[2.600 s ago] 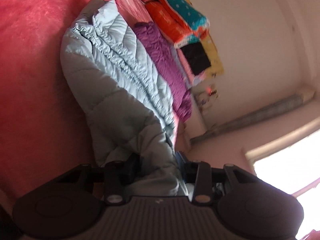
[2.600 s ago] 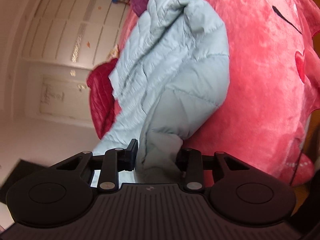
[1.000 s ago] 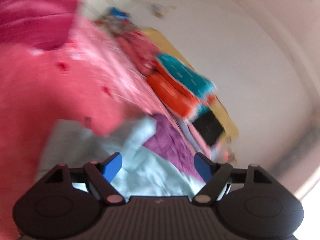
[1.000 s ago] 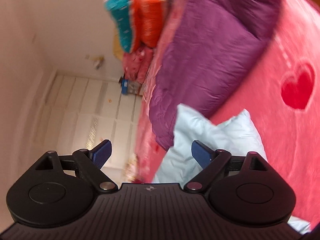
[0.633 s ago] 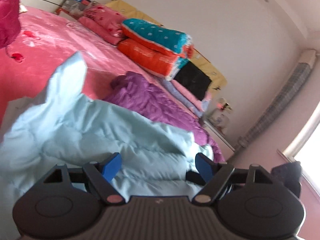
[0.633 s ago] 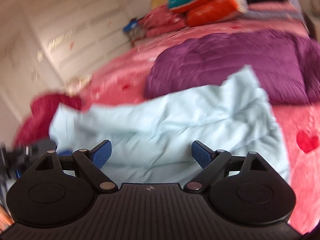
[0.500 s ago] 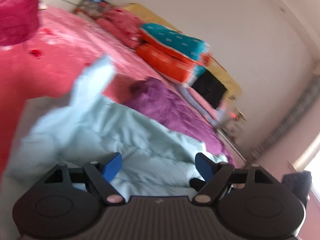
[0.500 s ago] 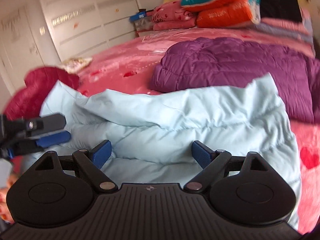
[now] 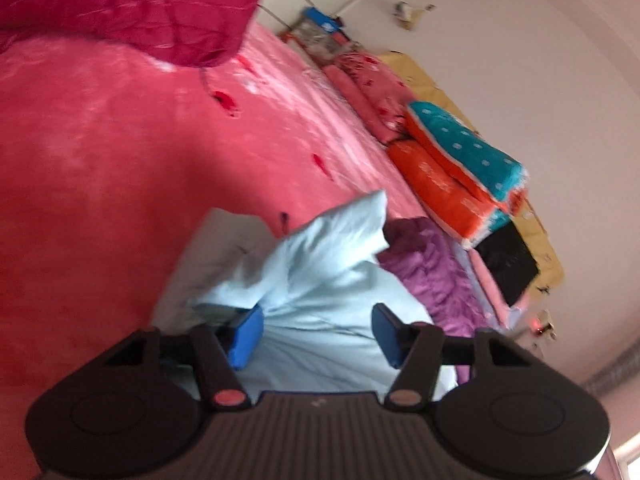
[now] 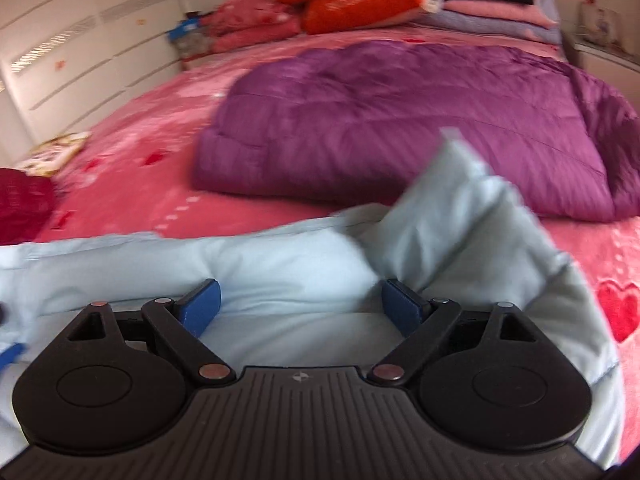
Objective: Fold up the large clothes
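The light blue padded jacket (image 10: 280, 264) lies on the pink bed (image 9: 100, 160), bunched up, with one corner or sleeve end standing up toward the purple quilted coat (image 10: 400, 120), which lies just behind it. The left gripper (image 9: 316, 336) has its fingers spread apart and holds nothing; the jacket fabric is just in front of and between them. It is low over the cloth, probably so it can take a new edge. The right gripper (image 10: 300, 306) is also open and empty, with its fingers on both sides of a thick ridge of the jacket, so I judge that it looks for a place to grasp. The jacket looks only roughly doubled and not flat, so the fold seems to be in the middle. The padding is thick and springy, so it may open again if it is not pressed. A dark red garment (image 9: 132, 4) lies apart, and folded blankets (image 9: 460, 172) are stacked at the wall.
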